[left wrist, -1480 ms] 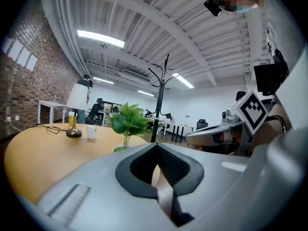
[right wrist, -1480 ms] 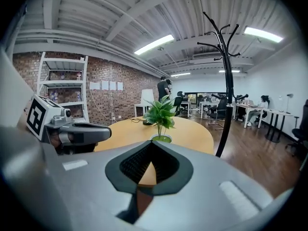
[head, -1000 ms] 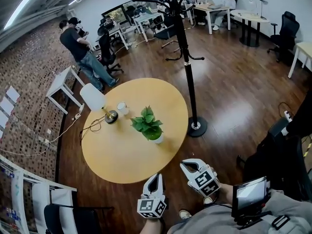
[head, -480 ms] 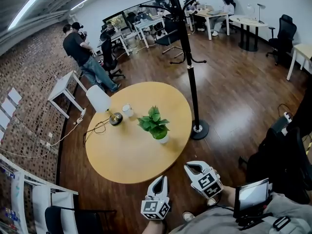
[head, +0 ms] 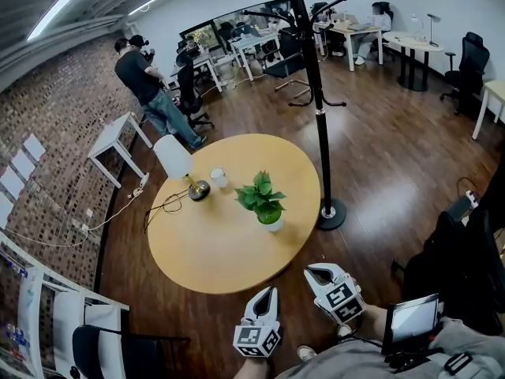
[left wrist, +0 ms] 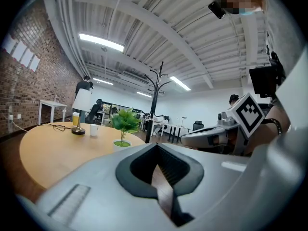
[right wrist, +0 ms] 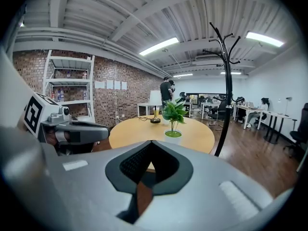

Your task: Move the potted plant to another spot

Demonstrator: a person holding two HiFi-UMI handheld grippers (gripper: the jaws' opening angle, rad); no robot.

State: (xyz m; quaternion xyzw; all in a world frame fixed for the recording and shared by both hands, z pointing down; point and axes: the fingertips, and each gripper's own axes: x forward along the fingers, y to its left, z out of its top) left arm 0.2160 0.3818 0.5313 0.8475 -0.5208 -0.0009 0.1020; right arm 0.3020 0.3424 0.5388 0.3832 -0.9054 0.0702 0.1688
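Potted plant (head: 264,204) stands upright on round table (head: 213,251), frame centre, right of lamp (head: 177,160). Your left gripper (head: 267,294) and right gripper (head: 318,275) sit lower centre, short of table edge, aimed at plant. Both jaws closed together, holding nothing; plant looks out of reach.

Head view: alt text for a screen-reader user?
A small potted plant stands on a round wooden table, near a lamp and a white cup. The left gripper and right gripper hover off its near edge, jaws shut, empty. A coat stand rises alongside.
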